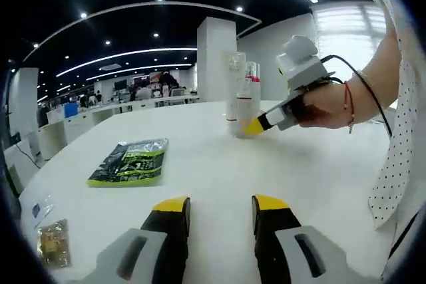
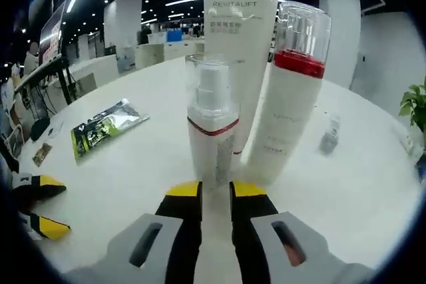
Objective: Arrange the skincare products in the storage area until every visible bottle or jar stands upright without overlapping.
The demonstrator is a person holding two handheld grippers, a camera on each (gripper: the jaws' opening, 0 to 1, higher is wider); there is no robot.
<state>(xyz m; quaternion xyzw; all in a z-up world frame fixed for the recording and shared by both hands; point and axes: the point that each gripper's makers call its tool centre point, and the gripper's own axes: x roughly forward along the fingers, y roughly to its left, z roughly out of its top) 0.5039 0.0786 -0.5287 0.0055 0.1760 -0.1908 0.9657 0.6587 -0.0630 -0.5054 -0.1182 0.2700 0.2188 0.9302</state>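
A green-and-black foil packet [image 1: 128,163] lies flat on the white desk [image 1: 213,164], a small amber sachet [image 1: 53,243] near the desk's edge, well apart from it.

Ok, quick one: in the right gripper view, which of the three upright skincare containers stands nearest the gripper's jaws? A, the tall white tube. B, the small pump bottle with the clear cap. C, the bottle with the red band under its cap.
B: the small pump bottle with the clear cap stands just beyond the right gripper, with the tall white tube and the red-banded bottle behind it.
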